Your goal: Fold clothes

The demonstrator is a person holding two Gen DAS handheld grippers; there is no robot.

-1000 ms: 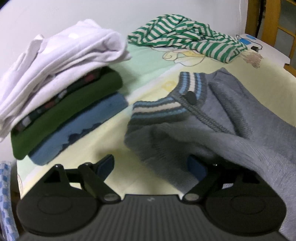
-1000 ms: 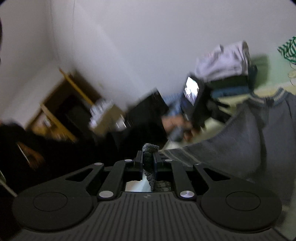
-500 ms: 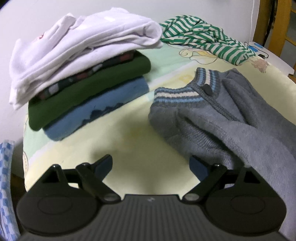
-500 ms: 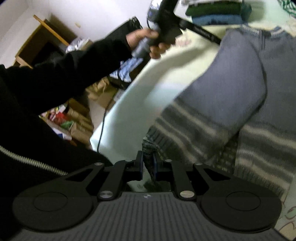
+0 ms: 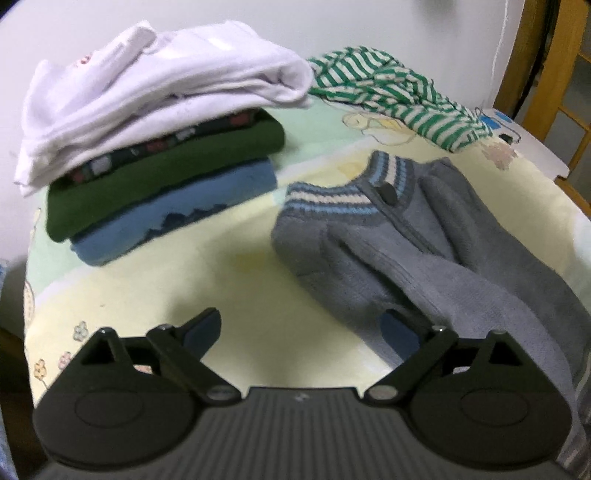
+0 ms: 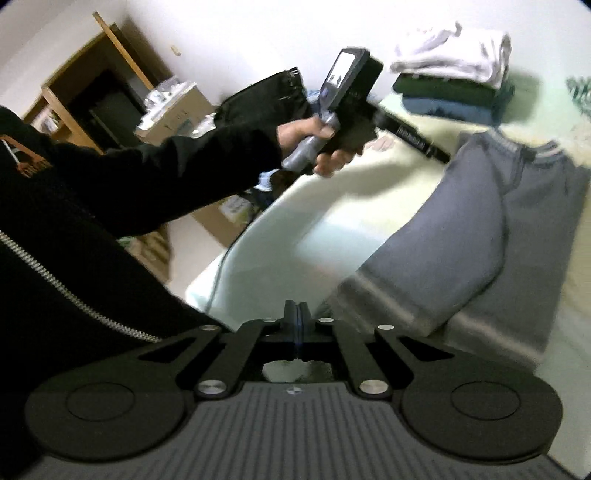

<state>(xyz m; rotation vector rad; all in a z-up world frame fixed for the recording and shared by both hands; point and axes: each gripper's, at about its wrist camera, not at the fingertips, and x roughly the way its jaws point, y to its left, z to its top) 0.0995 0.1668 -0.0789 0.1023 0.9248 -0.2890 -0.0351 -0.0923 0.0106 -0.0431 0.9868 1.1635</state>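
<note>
1. Sweater, grey ribbed knit with a blue-and-cream striped collar, lies flat on the pale yellow sheet, its near sleeve running past the right finger of the left gripper, whose jaws are spread wide with nothing between them.
2. Right gripper: jaws pressed together, empty, just beside the sweater's striped hem.
3. Left of the sweater, a folded stack: soft white, dark green, blue.
4. Beyond the sweater's collar, a crumpled green-striped garment.

A pale yellow and green printed sheet covers the work surface, with small flower motifs near its left edge. Wooden furniture stands at the far right beside a white wall. In the right wrist view, an open wooden shelf unit, cardboard boxes and a dark bag stand along the floor.
</note>
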